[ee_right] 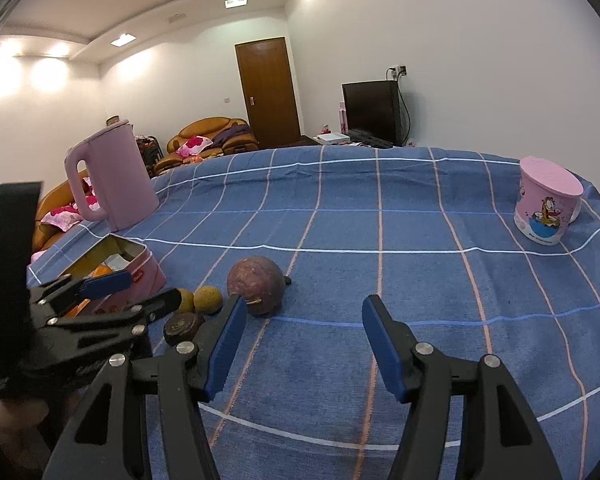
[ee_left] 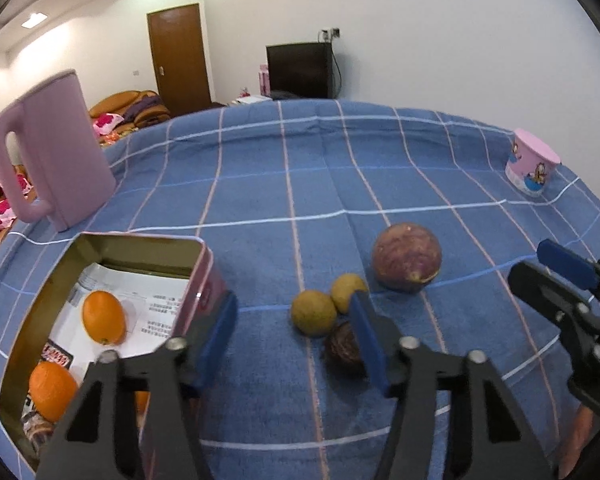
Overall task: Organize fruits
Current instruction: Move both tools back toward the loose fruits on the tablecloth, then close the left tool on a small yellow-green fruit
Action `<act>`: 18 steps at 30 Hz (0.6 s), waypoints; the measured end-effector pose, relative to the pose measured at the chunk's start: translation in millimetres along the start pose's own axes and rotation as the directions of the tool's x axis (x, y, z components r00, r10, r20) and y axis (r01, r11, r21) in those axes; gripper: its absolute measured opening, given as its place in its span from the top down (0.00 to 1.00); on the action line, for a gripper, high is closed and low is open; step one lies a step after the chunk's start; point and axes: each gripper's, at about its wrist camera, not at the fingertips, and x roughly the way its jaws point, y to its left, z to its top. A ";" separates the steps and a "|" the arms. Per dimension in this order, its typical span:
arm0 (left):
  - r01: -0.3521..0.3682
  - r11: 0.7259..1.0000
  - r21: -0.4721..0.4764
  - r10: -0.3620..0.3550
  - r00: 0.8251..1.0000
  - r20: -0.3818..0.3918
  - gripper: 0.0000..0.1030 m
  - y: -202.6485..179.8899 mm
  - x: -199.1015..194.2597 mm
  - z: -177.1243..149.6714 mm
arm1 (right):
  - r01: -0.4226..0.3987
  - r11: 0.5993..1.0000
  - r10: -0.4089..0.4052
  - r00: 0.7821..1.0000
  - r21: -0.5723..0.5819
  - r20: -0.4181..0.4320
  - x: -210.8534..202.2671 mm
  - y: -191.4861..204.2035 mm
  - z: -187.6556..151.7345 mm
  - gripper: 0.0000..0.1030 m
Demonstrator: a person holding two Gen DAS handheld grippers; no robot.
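Left gripper point(ee_left: 296, 344), fingers parted and empty beside the pink tin point(ee_left: 100, 312) holding oranges point(ee_left: 103, 322), has the dark passion fruit point(ee_left: 344, 350) just behind its right-hand finger, nearer than the right gripper point(ee_right: 304, 344), likewise unclenched over the checked desk point(ee_right: 380, 240).

We see two oranges point(ee_left: 103, 322) in an open pink tin point(ee_left: 204, 280) at left; two yellow-green fruits point(ee_left: 313, 313), a dark wrinkled fruit point(ee_left: 342, 350) and a large purple fruit point(ee_left: 406, 257) lie right of it.
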 end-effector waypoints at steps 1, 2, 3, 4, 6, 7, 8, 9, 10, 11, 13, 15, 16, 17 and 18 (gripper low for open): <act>0.003 1.000 -0.001 -0.003 1.000 -0.012 0.49 0.4 4.0 -0.2 | 0.000 1.000 0.000 1.000 0.000 0.000 0.2 0.2 -0.1 0.40; 0.007 1.000 -0.002 -0.007 1.000 -0.022 0.49 0.7 7.2 -1.1 | -0.001 1.000 0.001 1.000 0.001 -0.001 0.5 0.4 0.0 0.40; 0.000 1.000 0.006 0.000 1.000 -0.024 0.49 -0.3 9.2 -0.9 | 0.000 1.000 0.000 1.000 0.001 -0.001 0.5 0.2 0.0 0.40; 0.000 1.000 0.013 0.000 1.000 -0.025 0.49 -1.0 10.0 -0.8 | 0.001 1.000 -0.001 1.000 0.002 0.000 0.4 0.3 -0.2 0.40; -0.002 1.000 0.023 0.002 1.000 -0.029 0.49 -2.5 12.2 1.0 | 0.002 1.000 -0.002 1.000 0.003 0.001 0.1 0.4 -0.5 0.40; -0.012 0.999 0.038 0.013 0.999 -0.033 0.49 -4.0 14.9 1.9 | 0.002 1.000 -0.002 1.000 0.002 0.001 0.5 0.7 -0.7 0.40; -0.014 0.999 0.052 0.016 0.999 -0.035 0.49 -5.2 16.5 2.6 | 0.003 1.000 -0.003 1.000 0.001 0.000 0.3 0.8 -0.8 0.40; -0.012 0.998 0.059 0.014 0.999 -0.033 0.47 -5.6 17.1 4.1 | 0.004 1.000 -0.004 1.000 0.001 -0.001 0.3 1.0 -0.9 0.40; -0.017 0.998 0.066 0.020 0.999 -0.032 0.47 -5.4 17.8 4.9 | 0.004 1.000 -0.004 1.000 0.000 -0.002 0.3 1.2 -0.7 0.40; -0.018 0.997 0.073 0.020 0.999 -0.031 0.47 -5.4 18.1 5.5 | 0.005 1.000 -0.005 1.000 -0.001 -0.005 0.7 1.7 -0.7 0.40; -0.005 0.997 0.076 0.008 0.999 -0.036 0.52 -4.5 18.0 5.6 | 0.006 1.000 -0.006 1.000 -0.004 -0.011 2.0 3.0 -0.4 0.40; 0.004 0.996 0.093 0.000 0.999 -0.045 0.54 -2.7 15.6 3.1 | 0.006 1.000 -0.007 1.000 -0.008 -0.009 1.4 4.0 -0.6 0.40; 0.002 0.994 0.107 0.002 0.999 -0.041 0.54 -2.9 13.8 0.9 | 0.007 1.000 -0.007 1.000 -0.007 -0.006 0.6 4.1 -0.7 0.40; -0.006 0.992 0.123 0.010 0.999 -0.032 0.53 -1.6 11.5 -1.0 | 0.008 1.000 -0.008 1.000 -0.005 -0.002 -0.2 3.8 -0.7 0.40; -0.007 0.993 0.117 0.011 0.999 -0.034 0.51 0.2 11.5 -0.9 | 0.009 1.000 -0.009 1.000 -0.003 -0.003 0.0 3.5 -0.4 0.40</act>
